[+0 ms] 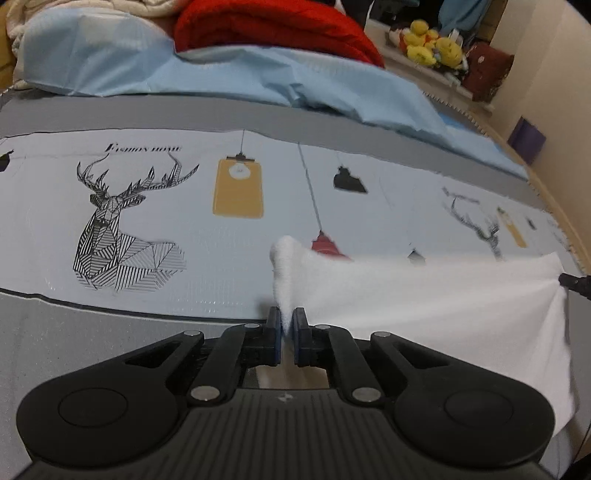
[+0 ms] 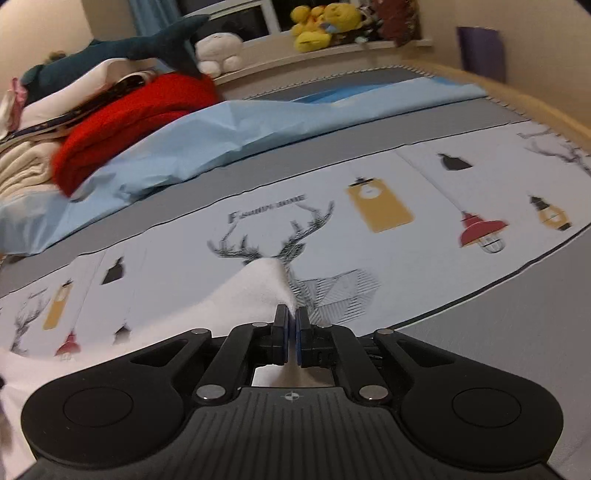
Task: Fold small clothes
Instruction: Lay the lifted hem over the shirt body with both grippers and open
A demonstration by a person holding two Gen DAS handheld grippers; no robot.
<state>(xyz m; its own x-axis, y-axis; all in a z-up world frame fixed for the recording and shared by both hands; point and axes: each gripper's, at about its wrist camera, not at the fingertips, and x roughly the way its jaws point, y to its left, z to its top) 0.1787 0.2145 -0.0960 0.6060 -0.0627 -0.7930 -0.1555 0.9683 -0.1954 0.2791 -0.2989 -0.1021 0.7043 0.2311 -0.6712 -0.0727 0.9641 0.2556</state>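
A small white garment point(image 1: 424, 295) hangs stretched above the printed bed cover point(image 1: 166, 221). In the left wrist view, my left gripper point(image 1: 287, 317) is shut on the garment's left corner, and a tuft of cloth pokes up between the pads. At the far right of that view, the dark tip of my other gripper point(image 1: 571, 282) pinches the opposite corner. The right wrist view has my right gripper point(image 2: 291, 314) shut on a peak of the same white garment point(image 2: 221, 306), which trails away to the lower left. The lower part of the garment is hidden behind the gripper bodies.
A rumpled light blue sheet point(image 1: 221, 74) and a red blanket point(image 1: 273, 29) lie at the back of the bed, beside a pile of cream fabric point(image 2: 22, 166). Yellow plush toys point(image 2: 321, 22) sit on a shelf along the wall. The bed's wooden edge point(image 2: 535, 107) runs along the right.
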